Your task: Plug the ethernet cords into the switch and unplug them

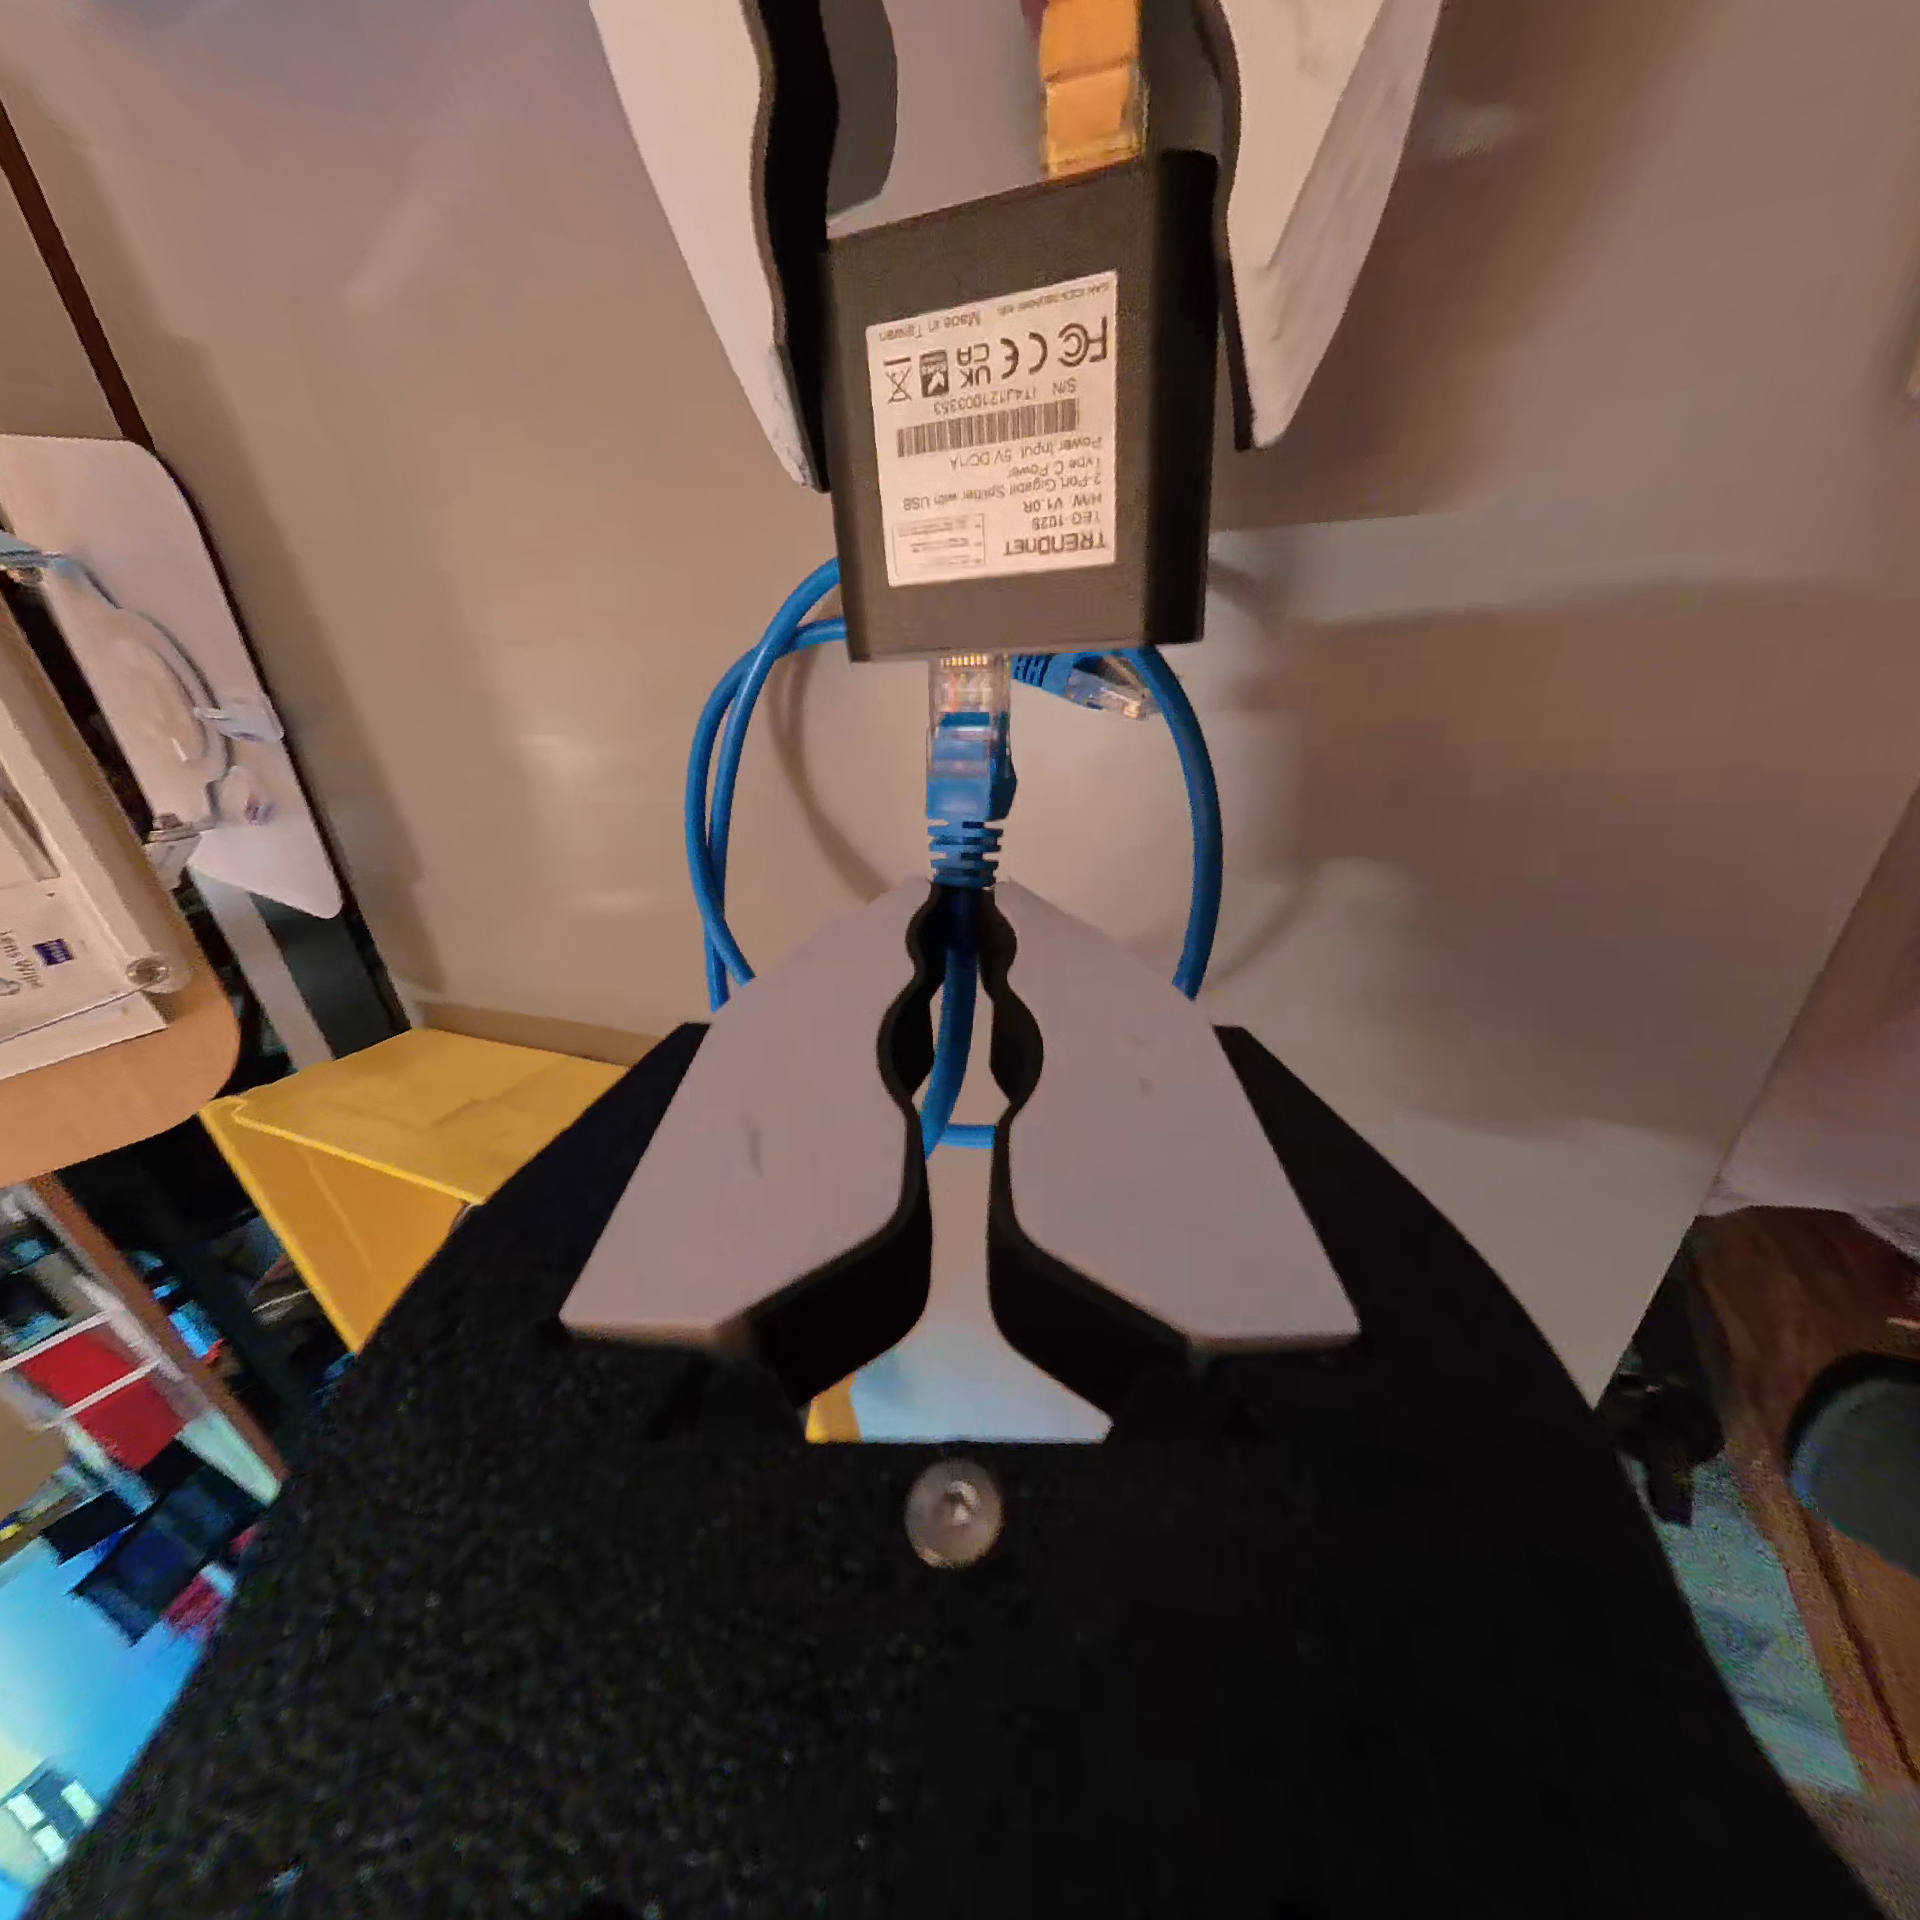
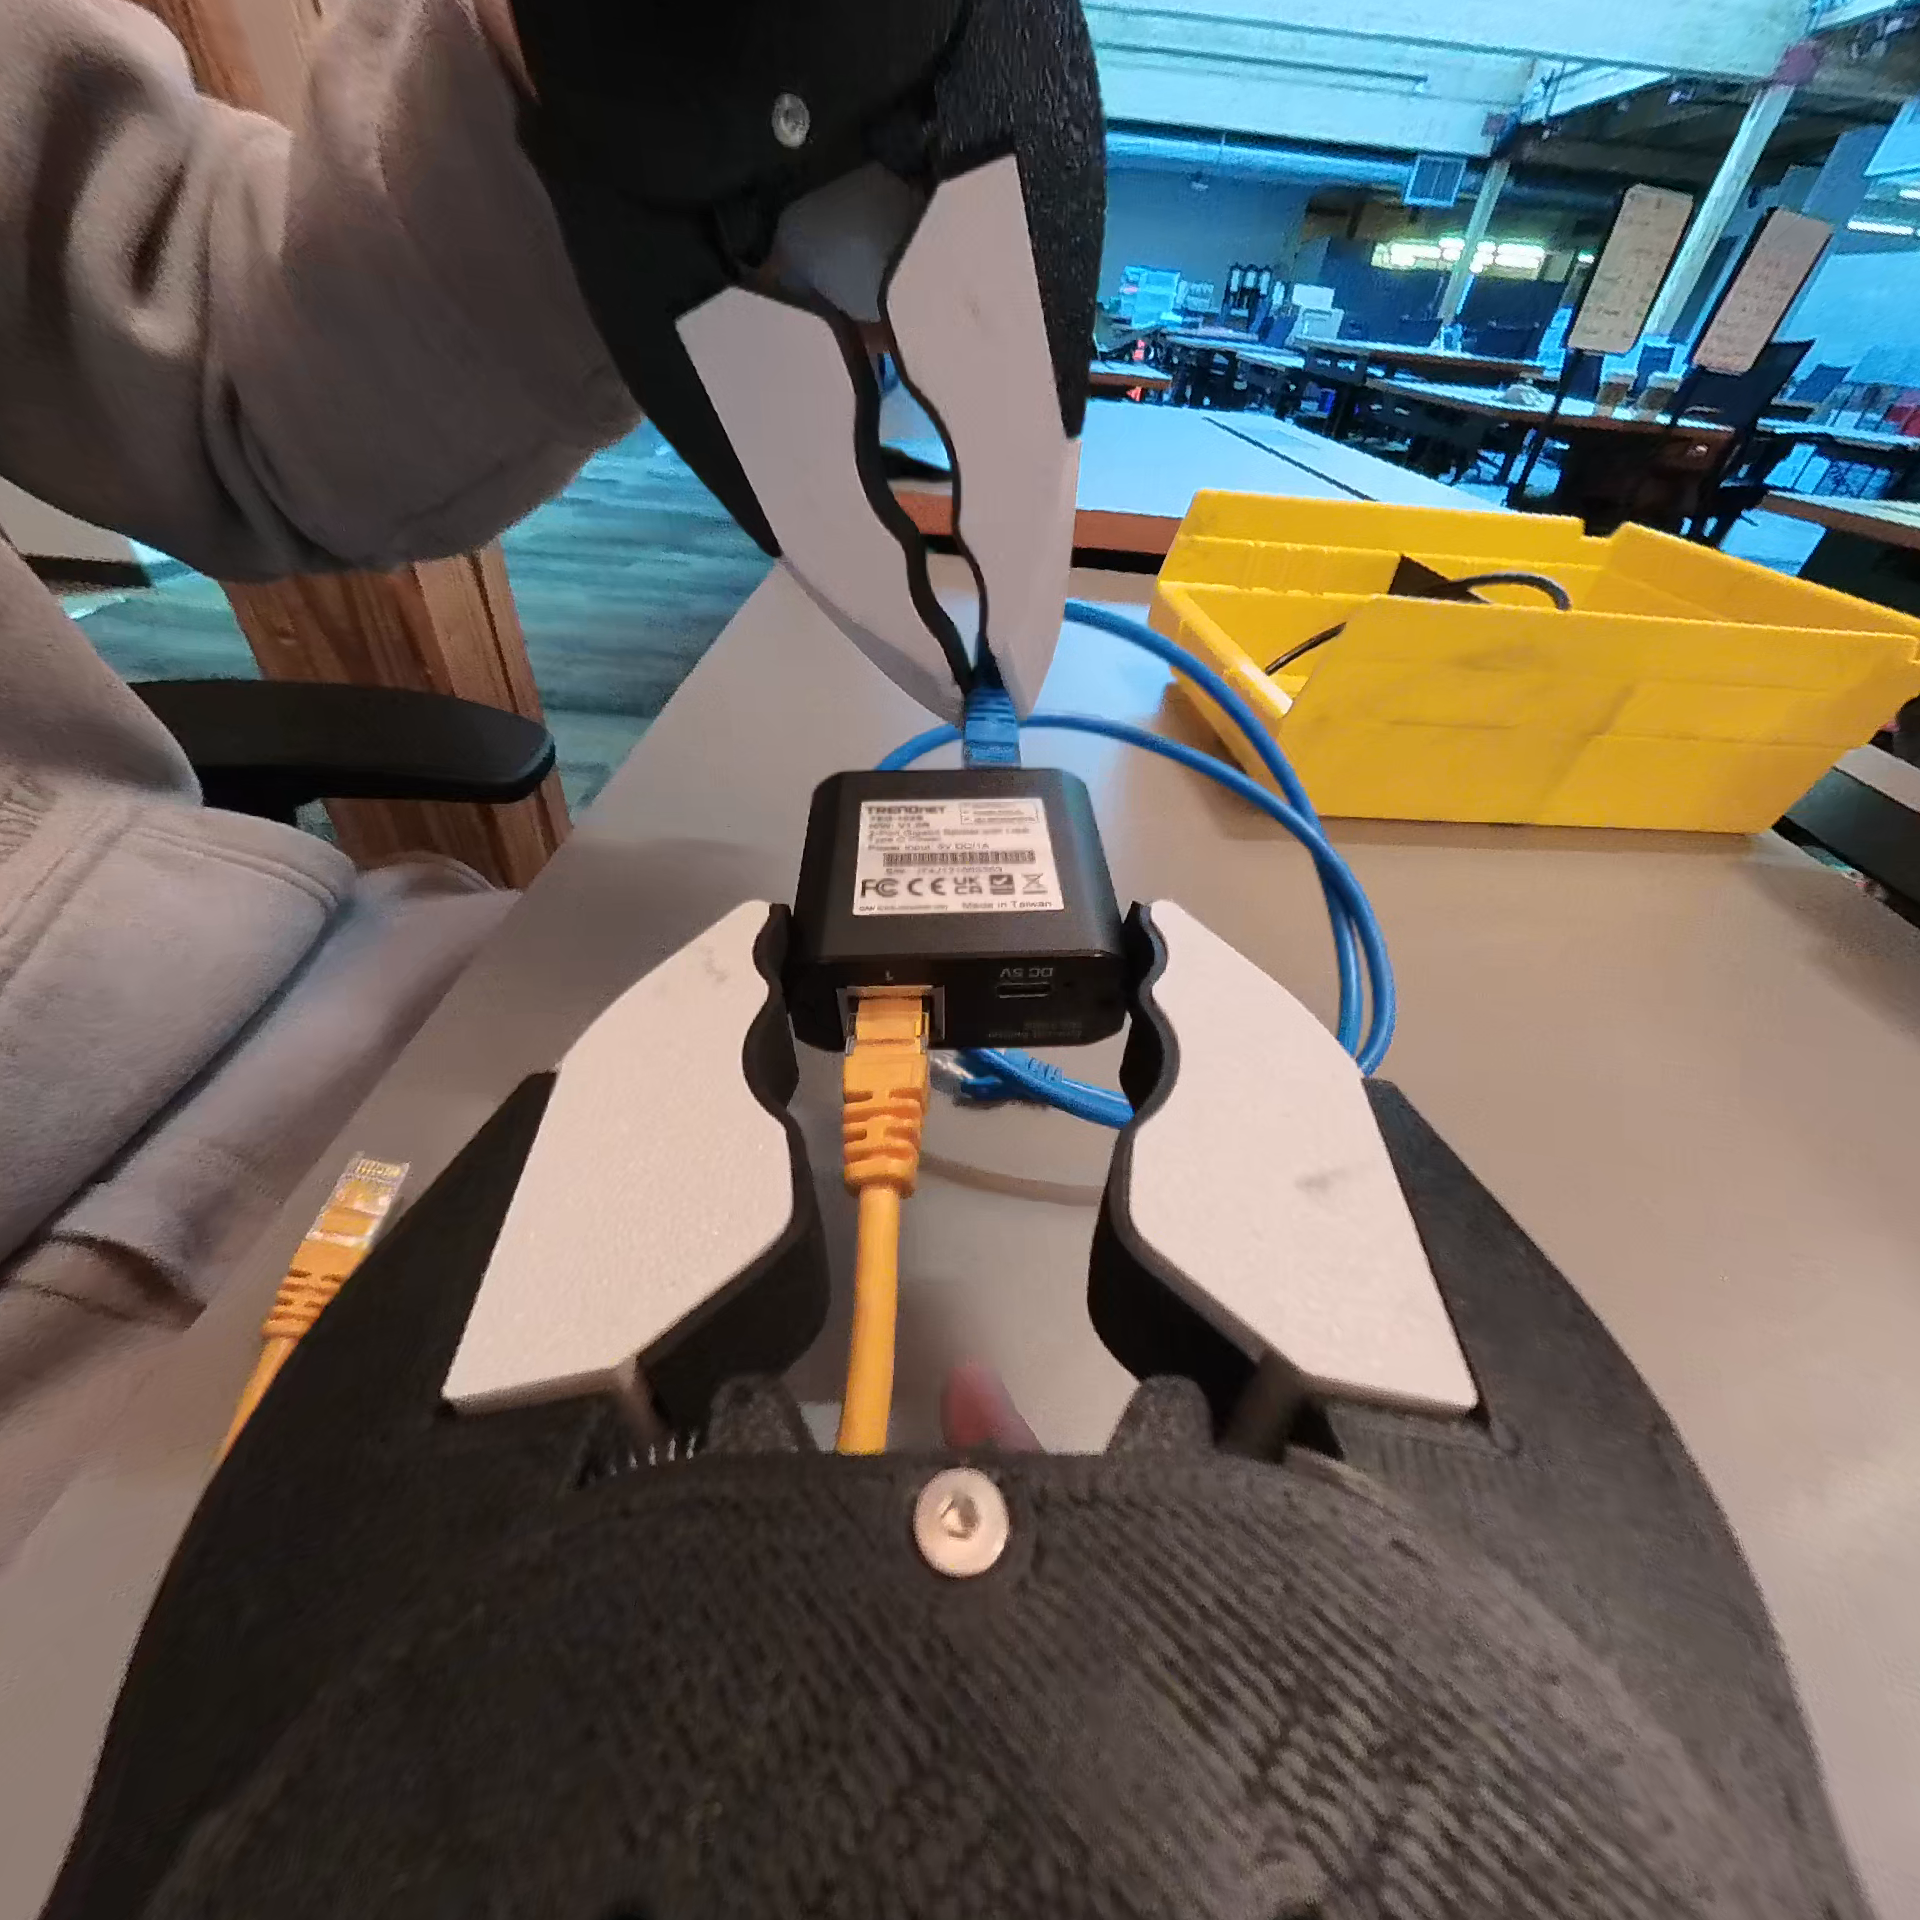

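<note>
The black switch (image 2: pixel 956 862) with a white label is clamped between my right gripper's (image 2: pixel 956 966) fingers, above the table. An orange cord's plug (image 2: pixel 883 1039) sits in its near port. My left gripper (image 1: pixel 963 894) is shut on the blue cord just behind its plug (image 1: pixel 966 748). The plug's clear tip is at the switch's (image 1: pixel 1018 436) far port; how deep it sits cannot be told. The left gripper (image 2: pixel 977 707) also shows beyond the switch in the right wrist view. The blue cord's second plug (image 2: pixel 997 1075) lies loose under the switch. A second orange plug (image 2: pixel 358 1195) lies loose at the left.
A yellow bin (image 2: pixel 1507 707) holding a black wire stands on the grey table (image 2: pixel 1610 1091) at the back right. The blue cord loops (image 2: pixel 1351 914) to the right of the switch. A person's grey sleeve (image 2: pixel 260 312) and a black chair armrest (image 2: pixel 343 738) are at the left. The gap from one gripper's tips to the other's is roughly 7 cm.
</note>
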### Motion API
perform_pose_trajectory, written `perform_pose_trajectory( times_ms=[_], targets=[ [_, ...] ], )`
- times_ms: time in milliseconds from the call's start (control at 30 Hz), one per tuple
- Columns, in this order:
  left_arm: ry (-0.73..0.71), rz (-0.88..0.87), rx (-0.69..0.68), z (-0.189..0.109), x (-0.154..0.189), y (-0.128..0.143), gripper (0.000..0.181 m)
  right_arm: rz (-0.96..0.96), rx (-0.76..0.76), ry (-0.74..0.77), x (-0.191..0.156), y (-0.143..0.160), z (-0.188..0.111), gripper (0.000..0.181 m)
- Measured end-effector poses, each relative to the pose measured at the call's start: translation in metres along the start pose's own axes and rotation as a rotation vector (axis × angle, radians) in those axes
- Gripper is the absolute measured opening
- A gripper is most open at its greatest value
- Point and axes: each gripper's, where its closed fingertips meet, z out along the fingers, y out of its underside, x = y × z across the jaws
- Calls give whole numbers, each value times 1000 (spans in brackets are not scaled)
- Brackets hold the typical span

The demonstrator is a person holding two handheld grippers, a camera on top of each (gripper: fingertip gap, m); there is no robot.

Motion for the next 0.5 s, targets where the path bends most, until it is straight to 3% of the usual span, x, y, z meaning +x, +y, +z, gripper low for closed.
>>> perform_pose_trajectory(
  times_ms=[133,367,500],
  targets=[
    [20,2,14,1,3,-2,5,-23,-33,-2,-3,4,3,62],
    [216,-273,572,-15,-2,-27,9,25,141,-11,2,-15,-16,62],
    [267,-386,751,-15,-5,-29,18,32,161,-13,2,-17,-18,62]
  ],
)
